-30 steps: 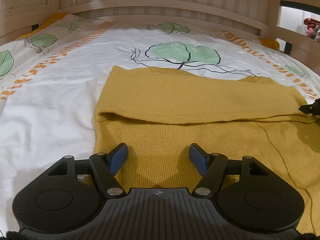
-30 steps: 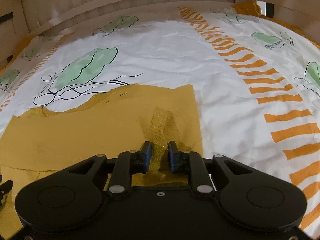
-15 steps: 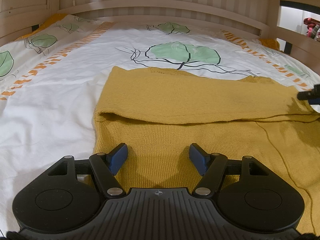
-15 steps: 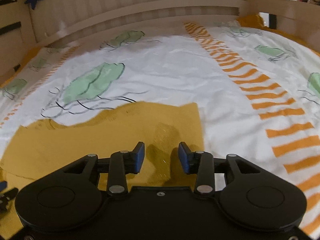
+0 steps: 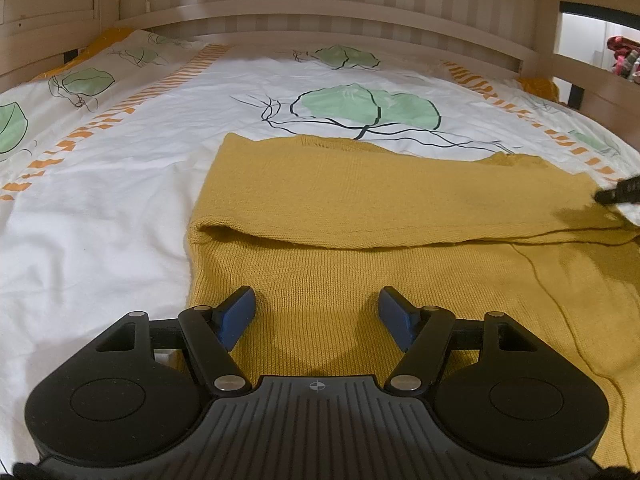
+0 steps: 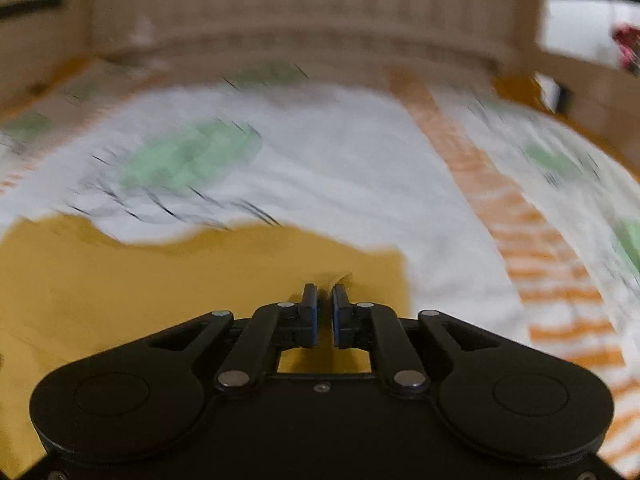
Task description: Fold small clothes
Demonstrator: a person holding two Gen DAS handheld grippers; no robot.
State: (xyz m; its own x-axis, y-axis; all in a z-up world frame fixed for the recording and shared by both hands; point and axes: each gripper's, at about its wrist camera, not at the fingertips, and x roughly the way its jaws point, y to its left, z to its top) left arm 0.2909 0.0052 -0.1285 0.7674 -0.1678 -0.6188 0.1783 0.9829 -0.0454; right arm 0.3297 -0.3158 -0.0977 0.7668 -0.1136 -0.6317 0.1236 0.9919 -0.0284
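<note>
A mustard-yellow knit garment lies flat on the bed, its far part folded over toward me along a crease. My left gripper is open and empty, low over the garment's near left part. My right gripper has its jaws nearly together over the garment's right edge; the view is blurred and a small pucker of fabric sits at the fingertips, so a hold on it cannot be told. Its tip shows at the far right of the left wrist view.
The bed has a white duvet with green leaf prints and orange stripes. A pale wooden rail curves around the far side and the sides. A yellow pillow corner lies at the back right.
My right gripper let go of the fabric and opened, then closed its jaws again while it moved quickly over the garment's right edge. The left gripper has not moved.
</note>
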